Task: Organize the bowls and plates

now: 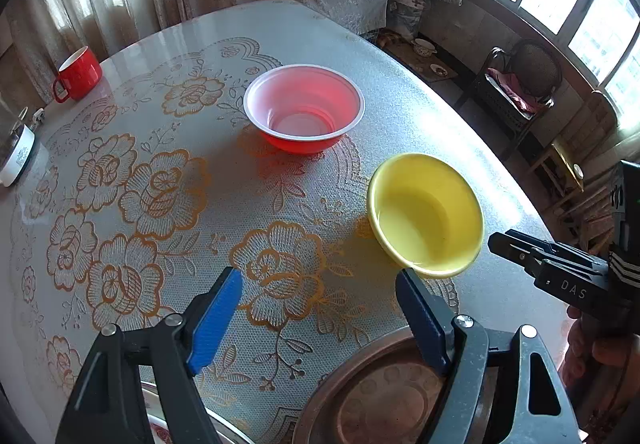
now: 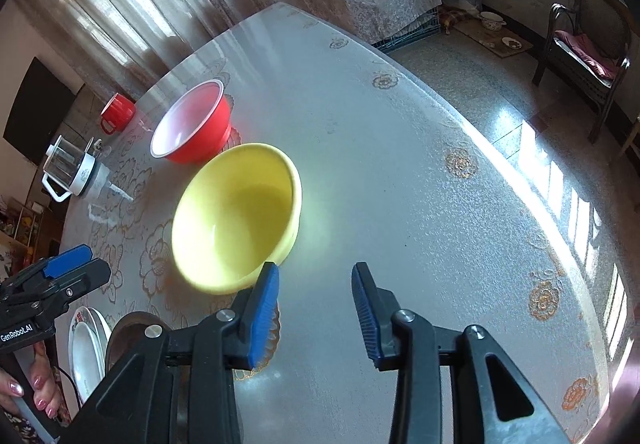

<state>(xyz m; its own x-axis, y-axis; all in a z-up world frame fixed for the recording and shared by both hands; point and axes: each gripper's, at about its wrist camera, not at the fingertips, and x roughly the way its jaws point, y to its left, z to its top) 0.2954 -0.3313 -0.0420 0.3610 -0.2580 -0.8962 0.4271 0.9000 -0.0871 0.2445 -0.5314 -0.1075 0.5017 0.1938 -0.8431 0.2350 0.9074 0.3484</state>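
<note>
A yellow bowl (image 1: 426,214) stands upright on the flowered tablecloth, with a red plastic bowl (image 1: 304,108) with a white inside behind it. My left gripper (image 1: 318,276) is open wide over bare cloth, its right finger just short of the yellow bowl's near rim. A metal plate (image 1: 360,384) lies under that finger. In the right wrist view my right gripper (image 2: 316,272) is open with nothing between its fingers. Its left fingertip (image 2: 270,280) sits at the near rim of the yellow bowl (image 2: 236,216); the red bowl (image 2: 192,124) is beyond.
A red mug (image 1: 78,74) and a glass jug (image 2: 72,168) stand at the far left. A white plate (image 2: 86,348) lies beside the metal plate (image 2: 128,328) at the near edge. The table's edge curves along the right, with floor and a chair (image 2: 580,44) beyond.
</note>
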